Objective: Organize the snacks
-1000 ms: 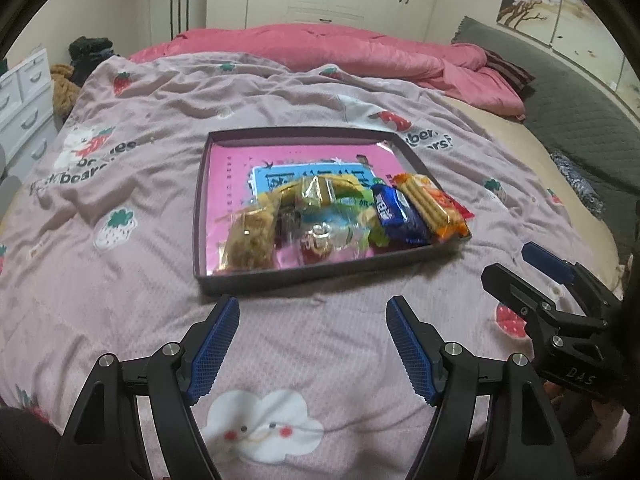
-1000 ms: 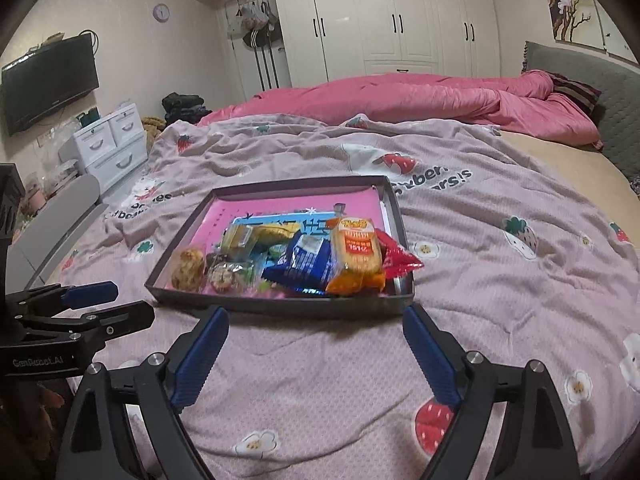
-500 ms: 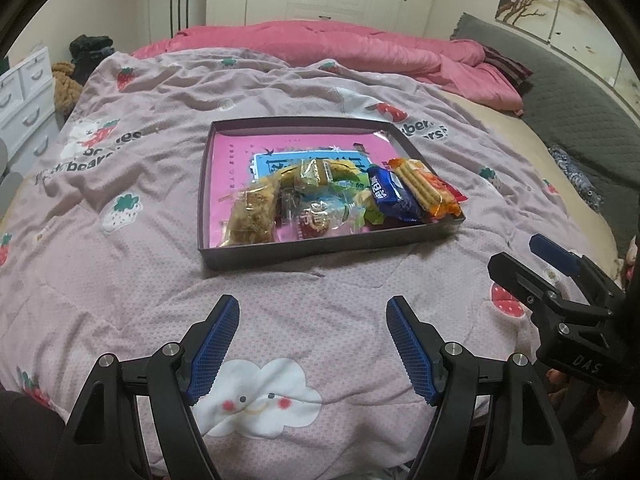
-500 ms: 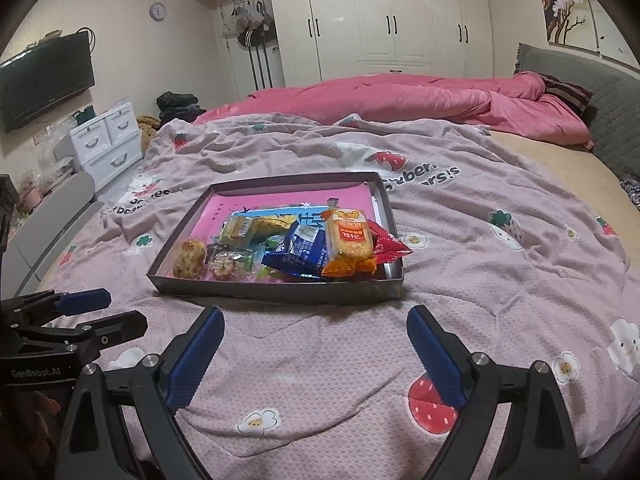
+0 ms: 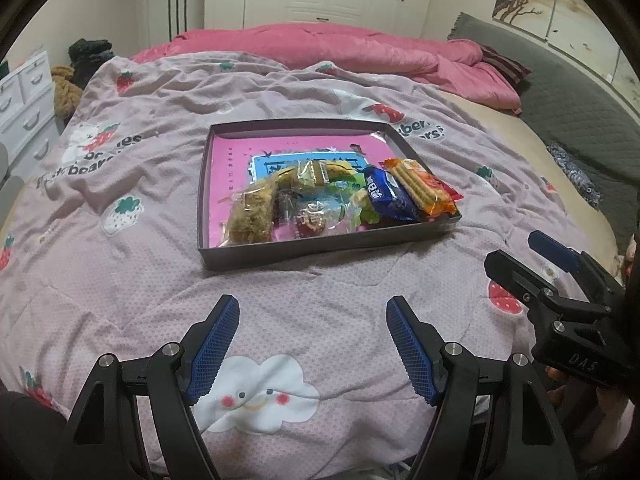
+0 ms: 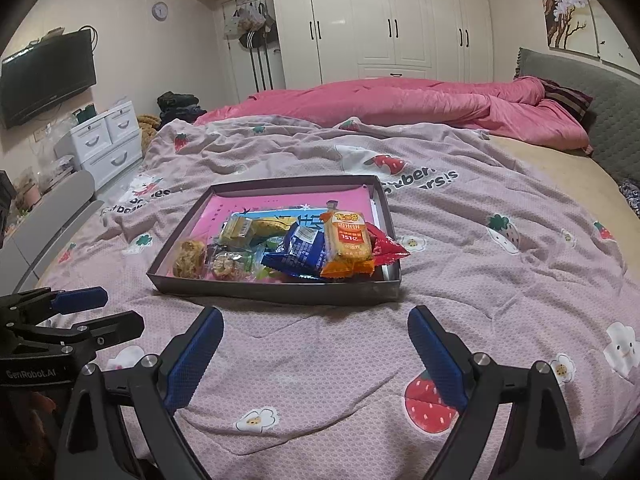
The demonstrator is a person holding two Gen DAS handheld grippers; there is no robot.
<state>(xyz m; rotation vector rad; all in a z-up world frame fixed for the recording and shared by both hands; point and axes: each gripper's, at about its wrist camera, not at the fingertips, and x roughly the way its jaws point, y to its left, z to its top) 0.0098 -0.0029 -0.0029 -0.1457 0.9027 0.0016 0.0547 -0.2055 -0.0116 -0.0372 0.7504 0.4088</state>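
Left wrist view: the left gripper (image 5: 312, 344) gapes empty above the bedspread (image 5: 120, 280); the snack tray (image 5: 320, 250) lies at twelve o'clock, well apart.

Right wrist view: the right gripper (image 6: 316, 354), jaws just widened and empty, faces the tray (image 6: 276, 292) at twelve o'clock, the orange packet (image 6: 347, 240) nearest it, lengthwise away.

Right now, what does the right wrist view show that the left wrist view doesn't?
Right wrist only: the wall TV, the clock, and the left gripper seen from the side.
Left wrist only: the right gripper seen from the side.
Both: the tray of snacks resting on the strawberry quilt, the orange cracker pack beside the blue packet, both grippers open and empty.
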